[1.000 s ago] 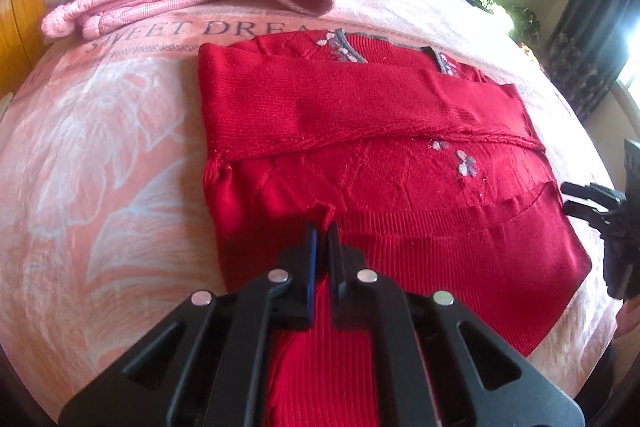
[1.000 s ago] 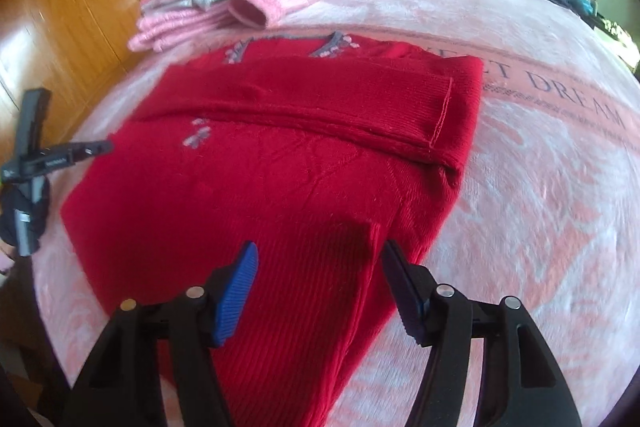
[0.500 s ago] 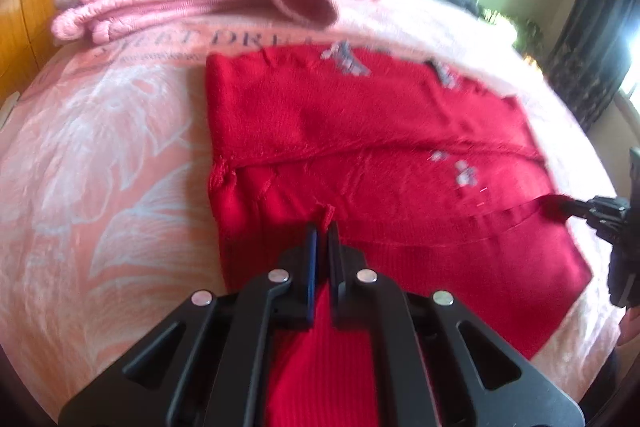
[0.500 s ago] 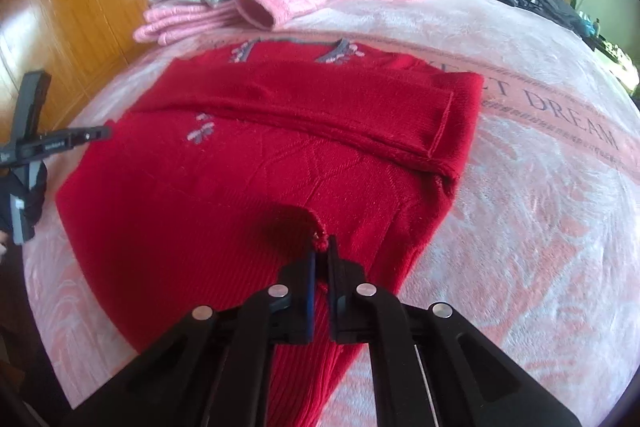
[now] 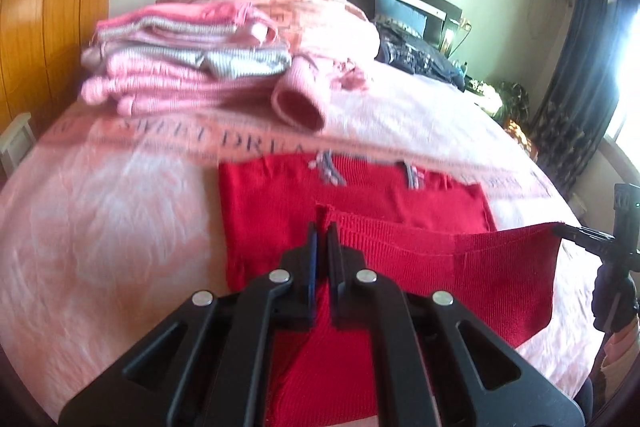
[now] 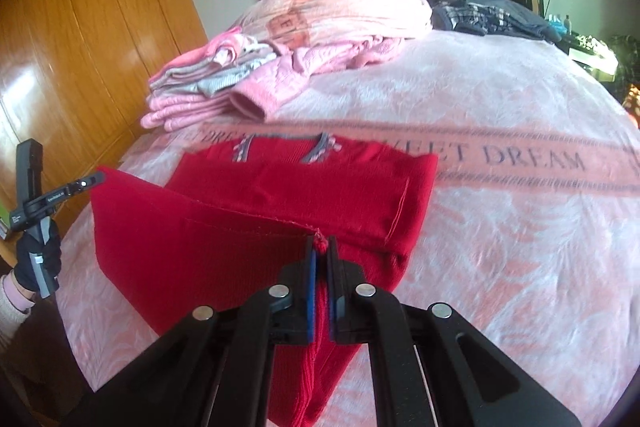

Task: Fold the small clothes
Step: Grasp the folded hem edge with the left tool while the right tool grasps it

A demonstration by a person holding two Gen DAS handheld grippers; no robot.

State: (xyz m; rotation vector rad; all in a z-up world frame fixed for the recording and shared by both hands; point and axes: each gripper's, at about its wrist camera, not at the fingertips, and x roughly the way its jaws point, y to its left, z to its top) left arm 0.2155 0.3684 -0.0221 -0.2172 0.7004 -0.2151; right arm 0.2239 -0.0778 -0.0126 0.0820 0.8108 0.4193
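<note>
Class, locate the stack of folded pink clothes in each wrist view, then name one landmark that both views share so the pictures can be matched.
Left wrist view: the stack of folded pink clothes lies upper left, beyond the red sweater.
Right wrist view: the stack lies left of centre, again beyond the sweater, beside the wooden wardrobe.
Shared landmark: the "SWEET DREAM" lettering on the blanket.

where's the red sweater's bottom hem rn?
Lifted off the bed, stretched between the left gripper and right gripper, in front of the sweater's collar end, which lies flat.
</note>
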